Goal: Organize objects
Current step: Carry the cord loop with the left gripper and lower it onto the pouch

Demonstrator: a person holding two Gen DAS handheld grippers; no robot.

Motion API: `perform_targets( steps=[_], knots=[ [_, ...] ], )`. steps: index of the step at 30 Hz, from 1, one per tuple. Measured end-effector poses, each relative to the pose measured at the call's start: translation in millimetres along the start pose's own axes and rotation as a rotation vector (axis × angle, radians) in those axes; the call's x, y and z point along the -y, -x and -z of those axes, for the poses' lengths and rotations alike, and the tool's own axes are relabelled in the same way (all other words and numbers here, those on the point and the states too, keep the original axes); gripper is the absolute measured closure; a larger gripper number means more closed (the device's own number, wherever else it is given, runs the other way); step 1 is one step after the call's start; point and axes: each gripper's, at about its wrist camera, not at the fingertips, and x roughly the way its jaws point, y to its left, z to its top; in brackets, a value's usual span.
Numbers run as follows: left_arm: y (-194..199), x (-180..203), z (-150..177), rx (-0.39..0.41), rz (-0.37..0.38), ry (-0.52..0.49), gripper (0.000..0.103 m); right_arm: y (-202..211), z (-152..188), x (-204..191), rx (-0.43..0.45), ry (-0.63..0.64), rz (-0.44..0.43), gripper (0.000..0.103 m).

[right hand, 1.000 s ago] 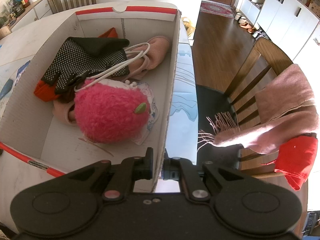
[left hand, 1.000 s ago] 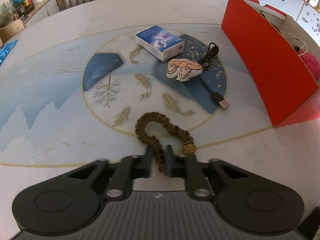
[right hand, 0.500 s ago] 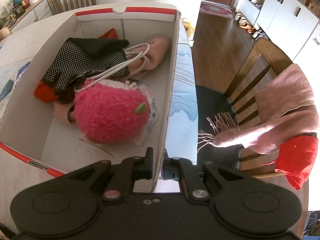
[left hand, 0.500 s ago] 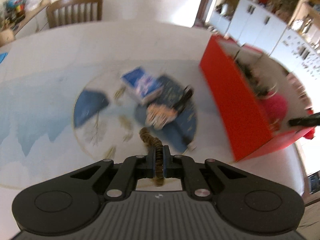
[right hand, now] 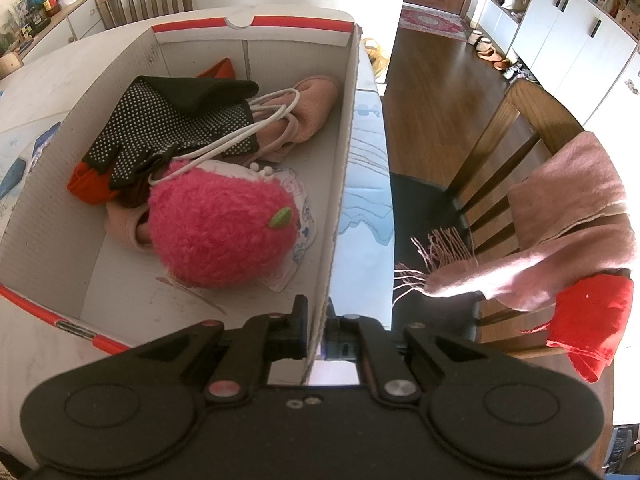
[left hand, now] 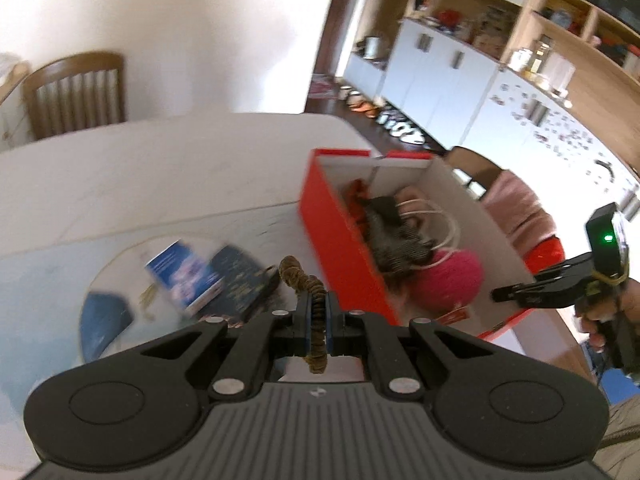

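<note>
I am lifting the brown scrunchie off the counter, clenched in my left hand-held gripper, and swinging it toward the red box, whose open top has now come into view. My right hand-held gripper is still pinching the box's side wall, steadying it for the drop.

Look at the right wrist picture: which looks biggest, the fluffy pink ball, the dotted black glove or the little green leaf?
1. Fluffy pink ball, though it also lies nearer the camera.
2. Dotted black glove, close behind; its real size against the ball is unsure.
3. Little green leaf, by far the smallest, sitting on the ball.
</note>
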Motion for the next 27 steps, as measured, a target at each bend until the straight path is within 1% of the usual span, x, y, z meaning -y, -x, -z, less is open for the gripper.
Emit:
perform_targets(
  steps=[3, 8, 17, 21, 24, 27],
  knots=[
    [-5.5, 16.5, -12.4, -0.004, 0.047, -0.037, 0.098, -0.4, -0.2, -0.4, 0.0, 0.002, 0.002, 0.098],
    [-21.6, 44.7, -35.7, -0.008, 0.099, -0.121, 0.098, -0.9, -0.4, -1.1, 0.0, 0.008, 0.004, 0.098],
    [-63.2, 87.9, -71.9, -0.024, 0.166, -0.229, 0.098, -1.0, -1.0, -1.4, -0.002, 0.007, 0.007, 0.098],
    [-88.0, 101.7, -84.7, -0.046, 0.196, -0.244, 0.098, -1.0, -1.2, -1.6, -0.002, 0.007, 0.006, 0.098],
    [-105.5, 108.9, -91.0, -0.057, 0.199, -0.255, 0.098, -0.9, -1.1, -1.6, -0.002, 0.007, 0.006, 0.098],
    [-124.4, 112.6, -95.7, -0.073, 0.207, -0.244, 0.098, -0.9, -1.2, -1.7, -0.002, 0.007, 0.006, 0.098]
  ],
)
